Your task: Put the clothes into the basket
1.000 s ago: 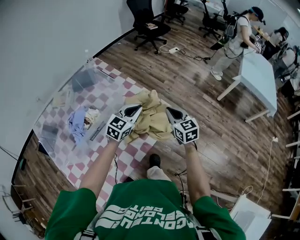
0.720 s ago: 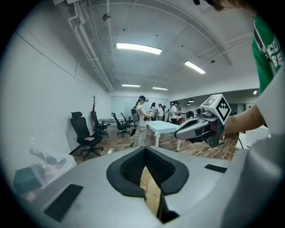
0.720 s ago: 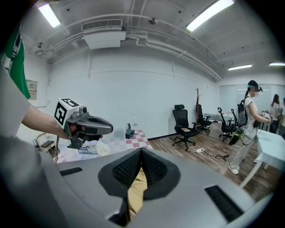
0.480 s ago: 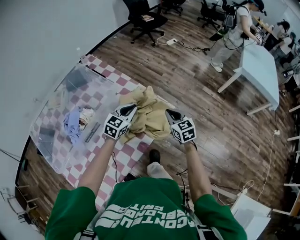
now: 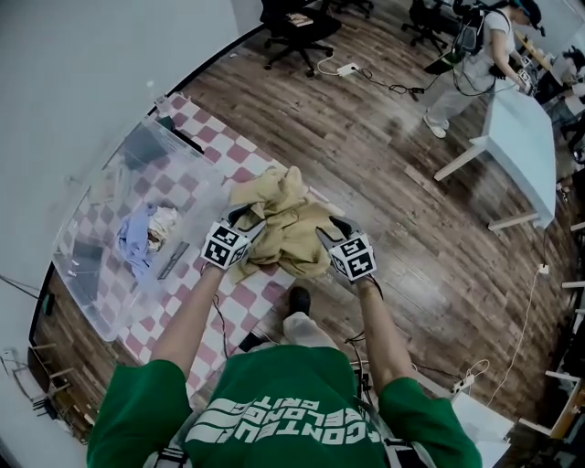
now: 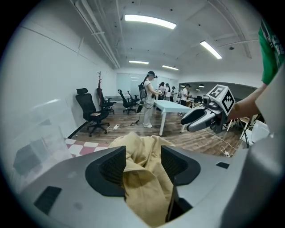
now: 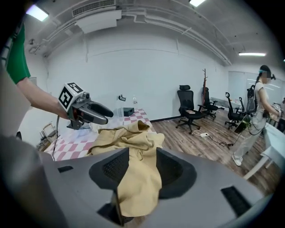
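Note:
A tan garment (image 5: 285, 227) lies bunched on the checkered mat (image 5: 260, 300), just right of the clear plastic basket (image 5: 96, 274). Blue and white clothes (image 5: 139, 239) lie inside the basket. My left gripper (image 5: 241, 222) is at the garment's left side and my right gripper (image 5: 335, 230) at its right side. Both pairs of jaws have just been opening. In the left gripper view the tan cloth (image 6: 144, 178) hangs loosely between the parted pads (image 6: 112, 167). The right gripper view shows the cloth (image 7: 138, 178) draped between its parted pads (image 7: 170, 168) in the same way.
The basket stands against the white wall (image 5: 82, 73). Wooden floor (image 5: 402, 183) lies to the right, with a white table (image 5: 521, 146), black office chairs (image 5: 297, 23), floor cables (image 5: 384, 84) and a standing person (image 5: 475, 55). A shoe (image 5: 299, 300) is below the garment.
Both grippers have come down with the tan garment, which now rests on the mat beside the basket. Their jaws, shut on the cloth before, now stand apart.

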Available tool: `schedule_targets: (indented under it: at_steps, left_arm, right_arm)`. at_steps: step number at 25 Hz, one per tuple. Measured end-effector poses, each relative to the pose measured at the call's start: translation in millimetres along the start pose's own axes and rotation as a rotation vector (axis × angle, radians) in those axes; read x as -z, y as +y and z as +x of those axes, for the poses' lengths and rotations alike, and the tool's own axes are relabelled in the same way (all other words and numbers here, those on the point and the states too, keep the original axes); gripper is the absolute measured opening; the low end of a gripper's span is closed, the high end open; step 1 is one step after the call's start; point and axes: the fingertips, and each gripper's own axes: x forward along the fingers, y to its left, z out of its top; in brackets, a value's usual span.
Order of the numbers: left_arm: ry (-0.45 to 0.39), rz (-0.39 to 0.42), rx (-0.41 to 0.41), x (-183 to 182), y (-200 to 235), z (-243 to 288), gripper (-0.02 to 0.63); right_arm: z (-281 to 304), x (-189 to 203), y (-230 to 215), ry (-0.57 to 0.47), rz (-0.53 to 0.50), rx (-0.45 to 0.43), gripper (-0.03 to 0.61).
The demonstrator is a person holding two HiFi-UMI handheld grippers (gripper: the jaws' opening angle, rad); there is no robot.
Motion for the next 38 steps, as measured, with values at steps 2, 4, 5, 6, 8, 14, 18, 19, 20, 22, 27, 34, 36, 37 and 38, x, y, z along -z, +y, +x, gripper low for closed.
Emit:
schedule_targets:
  at_steps: [2, 4, 5, 6, 8, 14, 18, 19, 20, 22, 27, 34, 36, 37, 38]
  left_arm:
    - [0.030, -0.004, -0.017, 10.9, 7.8, 8.7, 0.262]
    - [0.052, -0.009, -0.027, 19.0, 14.6, 17.2, 0.305]
    - [0.061, -0.014, -0.029, 22.1, 17.6, 21.5, 0.318]
    - [0.071, -0.019, -0.030, 25.0, 20.3, 25.8, 0.330]
    - [0.092, -0.029, -0.036, 31.5, 25.4, 34.3, 0.352]
    - [0.174, -0.060, -0.034, 59.1, 31.3, 60.1, 0.417]
    - [0.223, -0.052, -0.021, 71.2, 31.8, 71.3, 0.446]
    - [0.239, -0.051, -0.011, 74.7, 31.2, 73.3, 0.449]
    - [0.258, -0.050, 0.001, 79.4, 30.2, 75.0, 0.451]
    - [0.300, -0.045, 0.023, 91.6, 27.6, 78.1, 0.451]
    - [0.337, -0.040, 0.034, 112.0, 21.7, 85.7, 0.451]
    - [0.329, -0.073, 0.045, 123.2, 9.9, 94.7, 0.448]
    - [0.327, -0.091, 0.060, 120.2, 4.8, 96.2, 0.446]
    - [0.323, -0.101, 0.070, 117.1, 1.5, 96.8, 0.445]
    - [0.320, -0.110, 0.080, 114.5, -2.4, 97.9, 0.442]
  right_arm:
    - [10.9, 6.5, -3.2, 0.017, -0.025, -0.031, 0.205]
    - [21.3, 13.5, -5.4, 0.042, -0.061, -0.071, 0.256]
    - [26.4, 16.8, -6.9, 0.056, -0.081, -0.091, 0.273]
    - [31.4, 19.7, -8.9, 0.068, -0.098, -0.109, 0.292]
    - [41.7, 24.6, -14.2, 0.083, -0.122, -0.141, 0.326]
    - [77.1, 46.6, -21.2, 0.150, -0.155, -0.255, 0.387]
    - [99.2, 63.4, -20.2, 0.225, -0.228, -0.312, 0.406]
    - [103.9, 67.8, -21.1, 0.243, -0.242, -0.322, 0.410]
    - [108.3, 72.3, -21.9, 0.261, -0.254, -0.332, 0.411]
    - [116.3, 81.1, -22.5, 0.298, -0.274, -0.355, 0.411]
    - [134.3, 105.1, -11.5, 0.390, -0.284, -0.404, 0.411]
    - [152.2, 109.4, 12.4, 0.443, -0.177, -0.383, 0.398]
    - [157.1, 100.7, 18.1, 0.430, -0.145, -0.384, 0.372]
    - [160.5, 96.2, 21.4, 0.423, -0.128, -0.382, 0.349]
    - [164.3, 92.2, 24.6, 0.416, -0.111, -0.378, 0.326]
